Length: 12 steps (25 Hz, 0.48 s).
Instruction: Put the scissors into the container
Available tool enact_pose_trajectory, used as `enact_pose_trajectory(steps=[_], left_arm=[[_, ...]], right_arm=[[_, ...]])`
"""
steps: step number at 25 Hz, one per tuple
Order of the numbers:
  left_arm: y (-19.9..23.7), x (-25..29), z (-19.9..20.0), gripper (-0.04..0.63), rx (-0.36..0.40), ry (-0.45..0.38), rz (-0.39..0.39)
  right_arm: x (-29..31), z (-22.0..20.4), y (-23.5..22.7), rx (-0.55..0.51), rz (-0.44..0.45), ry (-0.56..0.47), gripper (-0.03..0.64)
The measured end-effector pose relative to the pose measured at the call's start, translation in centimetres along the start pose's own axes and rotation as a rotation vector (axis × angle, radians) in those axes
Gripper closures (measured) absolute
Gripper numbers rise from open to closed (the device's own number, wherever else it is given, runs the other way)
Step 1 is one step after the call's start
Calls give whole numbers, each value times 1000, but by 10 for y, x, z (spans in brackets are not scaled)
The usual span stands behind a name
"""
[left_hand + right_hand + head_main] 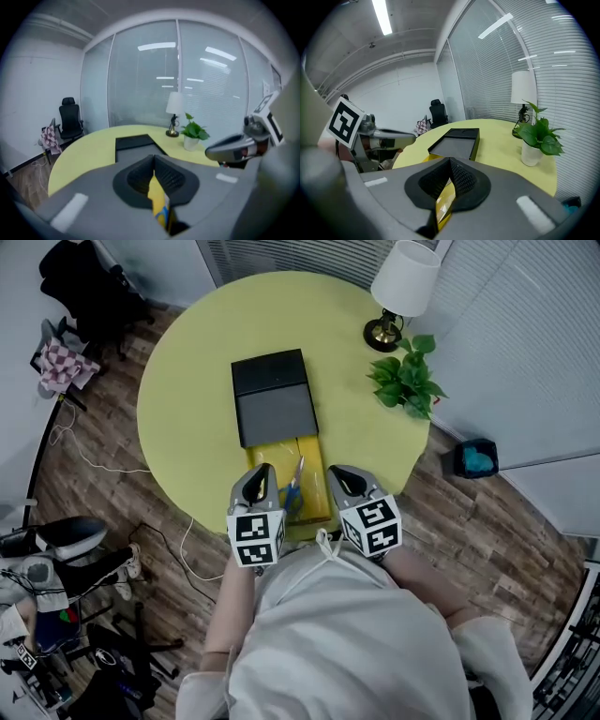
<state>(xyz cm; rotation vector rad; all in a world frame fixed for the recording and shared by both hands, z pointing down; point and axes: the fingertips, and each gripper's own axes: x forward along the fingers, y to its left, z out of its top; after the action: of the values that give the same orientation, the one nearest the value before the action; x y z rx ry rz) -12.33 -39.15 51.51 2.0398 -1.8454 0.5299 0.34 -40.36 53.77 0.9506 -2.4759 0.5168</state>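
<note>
L gripper (261,474) & R gripper (343,476) held low, flanking yellow tray (315,452); both jaws closed, empty; scissors (294,486) in tray between them.

Round table (187,399), matt yellow-green top, standing on a dark wood-plank floor (122,512). Items lying directly on the top, by clock position from its centre: flat black box (274,399), rectangular, at the centre, its long side running 12 to 6 o'clock. Yellow tray (315,465), at 6 o'clock, touching the near end of the black box and reaching almost to the table edge. Table lamp (403,282), white shade on a dark rounded base, at 1 to 2 o'clock, near the rim. Potted plant (405,379), green and broad-leaved, in a white pot, at 3 o'clock, near the lamp but apart from it. The stretch from 7 to 11 o'clock is plain tabletop.
</note>
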Motion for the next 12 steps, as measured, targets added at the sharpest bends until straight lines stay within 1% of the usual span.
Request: enact_pose_trajectory(steps=[2,3,5,8,12], left_arm=[[-1,-9,27,588,40,-135,4],[-1,-14,37,588,63,-189,10],[0,-21,49,588,90,-253,20],[-2,-27,59,588,77,-287,-5],[-4,-27,60,588,68,-288,-21]], right_arm=[[-1,5,0,-7,-1,-19,617],[-2,7,1,-11,0,-27,617],[-3,13,4,-22,7,-49,617],[-6,26,10,-50,26,-101,617],[-9,39,15,-85,27,-146,618]])
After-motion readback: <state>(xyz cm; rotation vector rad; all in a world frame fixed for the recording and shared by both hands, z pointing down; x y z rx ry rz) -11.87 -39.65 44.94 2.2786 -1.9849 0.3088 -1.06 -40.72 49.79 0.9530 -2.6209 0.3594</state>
